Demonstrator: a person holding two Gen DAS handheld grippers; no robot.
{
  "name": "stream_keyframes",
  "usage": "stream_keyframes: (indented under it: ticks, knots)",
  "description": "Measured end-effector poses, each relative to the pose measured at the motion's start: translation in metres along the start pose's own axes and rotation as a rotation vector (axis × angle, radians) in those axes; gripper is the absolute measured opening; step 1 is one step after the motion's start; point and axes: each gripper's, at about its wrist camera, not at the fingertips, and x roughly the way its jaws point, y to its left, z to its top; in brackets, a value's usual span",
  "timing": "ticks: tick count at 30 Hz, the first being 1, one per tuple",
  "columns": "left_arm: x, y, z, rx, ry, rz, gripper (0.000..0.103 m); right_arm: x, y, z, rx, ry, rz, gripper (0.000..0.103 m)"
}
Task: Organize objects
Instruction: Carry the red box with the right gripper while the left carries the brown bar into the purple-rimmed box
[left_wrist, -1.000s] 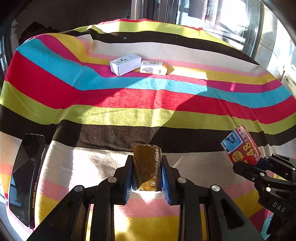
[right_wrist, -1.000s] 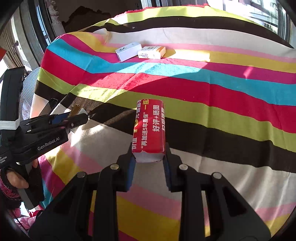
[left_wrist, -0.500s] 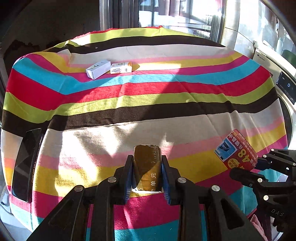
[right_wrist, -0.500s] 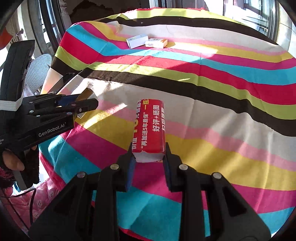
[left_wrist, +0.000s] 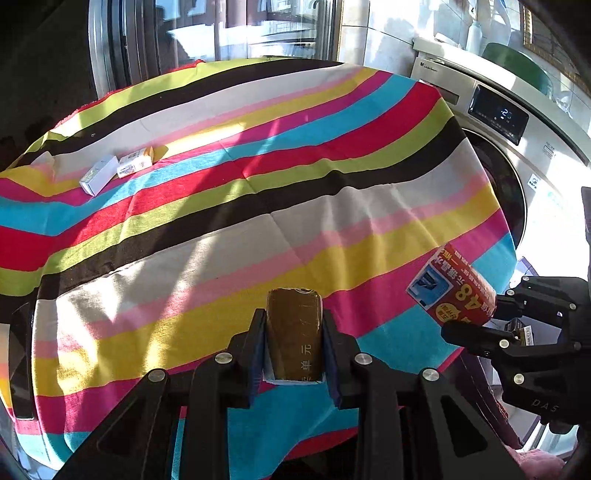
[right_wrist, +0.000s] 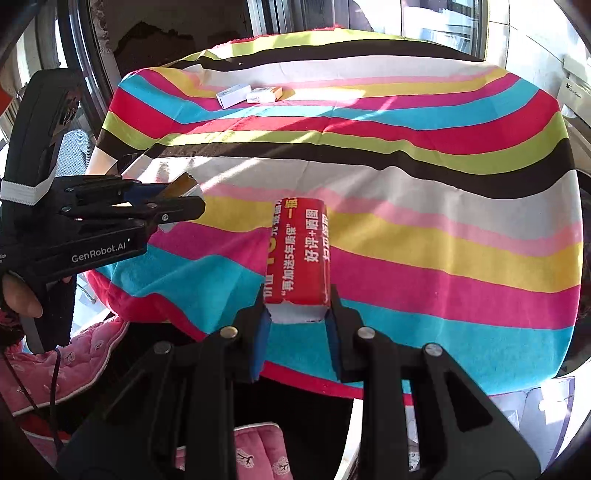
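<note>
My left gripper (left_wrist: 294, 332) is shut on a dark gold box (left_wrist: 294, 332), held above the near edge of the striped cloth (left_wrist: 221, 206). My right gripper (right_wrist: 297, 310) is shut on a red box with white print (right_wrist: 297, 251), also over the cloth's near edge. In the left wrist view the red box (left_wrist: 450, 290) shows at the right, in the right gripper (left_wrist: 476, 317). In the right wrist view the left gripper (right_wrist: 184, 205) reaches in from the left with the gold box (right_wrist: 179, 184) in it. Far back on the cloth lie a white box (left_wrist: 99, 179) and a white-and-orange box (left_wrist: 135, 162), side by side.
A washing machine (left_wrist: 517, 140) stands to the right of the cloth-covered table. Windows run behind it. A dark flat object (left_wrist: 20, 362) lies at the cloth's left edge. Pink quilted fabric (right_wrist: 74, 358) and a hand (right_wrist: 18, 295) show below left.
Both grippers have drawn back toward the near edge with their boxes held fast; the two far boxes look smaller. The left view has rolled and swung right, bringing the washing machine into sight.
</note>
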Motion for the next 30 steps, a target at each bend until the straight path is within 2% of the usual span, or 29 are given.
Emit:
stream_keyframes:
  ticks: [13, 18, 25, 30]
  knots:
    - [0.013, -0.108, 0.013, 0.256, 0.084, -0.143, 0.029, -0.044, -0.053, -0.051, 0.125, -0.007, -0.124, 0.031]
    - [0.018, -0.145, 0.007, 0.351, 0.107, -0.17, 0.029, -0.053, -0.071, -0.068, 0.175, -0.003, -0.158, 0.031]
    - [0.021, -0.174, 0.007, 0.399, 0.151, -0.207, 0.029, -0.062, -0.088, -0.088, 0.224, 0.01, -0.191, 0.031]
    - [0.024, -0.207, 0.005, 0.465, 0.176, -0.242, 0.029, -0.072, -0.108, -0.11, 0.268, 0.032, -0.258, 0.031]
